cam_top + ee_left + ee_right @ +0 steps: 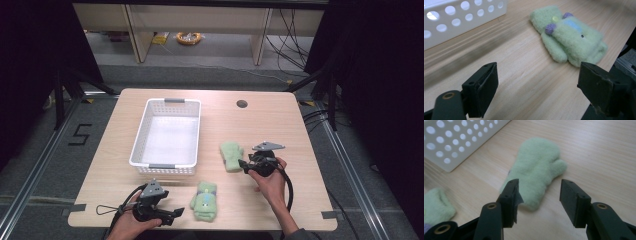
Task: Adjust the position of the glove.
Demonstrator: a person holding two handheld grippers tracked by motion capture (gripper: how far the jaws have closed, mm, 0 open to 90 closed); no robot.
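Observation:
Two pale green mittens lie on the wooden table. The plain mitten point(231, 155) point(536, 175) rests right of the basket, thumb to the side. My right gripper point(243, 165) point(539, 200) is at its near end, open, jaws either side of the cuff edge without pressing it. The decorated mitten point(204, 201) point(571, 37), with purple ears, a yellow button and a blue patch, lies near the front edge. My left gripper point(175, 214) point(537, 90) sits low to its left, open and empty, a short way from it.
A white perforated basket point(162, 170) point(461, 17) point(461, 140) stands empty at the table's middle left. A round cable hole point(242, 104) is at the back right. The decorated mitten's edge point(436, 206) lies at the left of the right gripper view.

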